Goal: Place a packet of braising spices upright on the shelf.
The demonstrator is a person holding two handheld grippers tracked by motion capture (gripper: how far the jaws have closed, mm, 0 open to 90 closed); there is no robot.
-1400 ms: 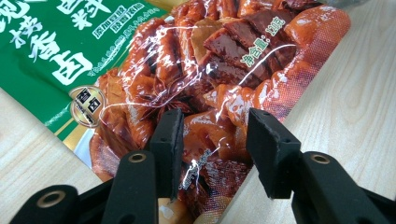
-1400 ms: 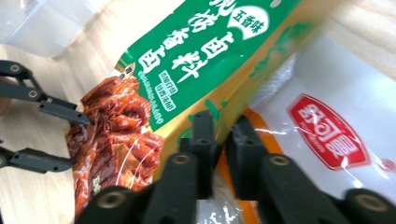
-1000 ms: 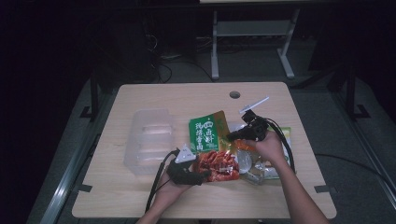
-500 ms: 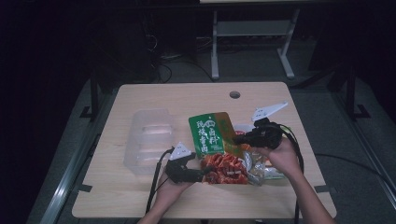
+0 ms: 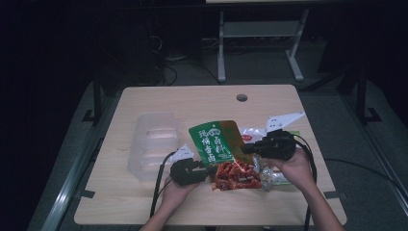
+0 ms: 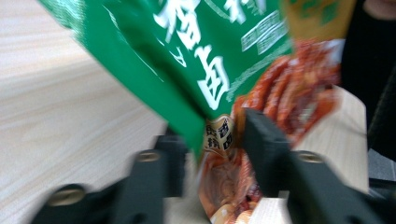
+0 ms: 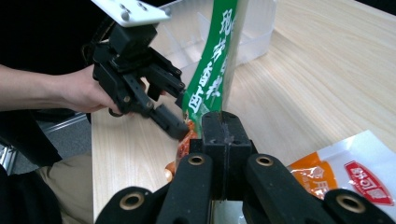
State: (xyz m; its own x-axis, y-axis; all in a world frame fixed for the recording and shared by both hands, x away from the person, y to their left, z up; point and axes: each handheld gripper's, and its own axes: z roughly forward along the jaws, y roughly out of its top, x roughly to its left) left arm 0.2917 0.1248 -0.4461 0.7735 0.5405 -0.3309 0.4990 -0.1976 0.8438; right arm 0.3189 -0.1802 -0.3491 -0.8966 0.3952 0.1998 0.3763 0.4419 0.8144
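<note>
A green snack bag (image 5: 215, 142) hangs tilted above the table, and my right gripper (image 5: 245, 149) is shut on its right edge. In the right gripper view the jaws (image 7: 219, 123) stand pressed together on the bag (image 7: 212, 70), which rises from them. My left gripper (image 5: 208, 169) sits at the bag's lower left corner. Its jaws have just been closing and stand apart on either side of the bag's lower edge (image 6: 217, 137), not pressing it. A red snack packet (image 5: 238, 175) lies on the table under the bag, between the two hands.
A clear plastic container (image 5: 154, 144) stands on the wooden table (image 5: 192, 103), left of the bags. A white and orange packet (image 5: 252, 134) and more packets (image 5: 276, 177) lie under the right hand. The table has a round cable hole (image 5: 242, 97) at the back.
The right gripper has moved right and up with the green bag in it. The left gripper has stayed put, and its jaws have narrowed around the bag's lower edge.
</note>
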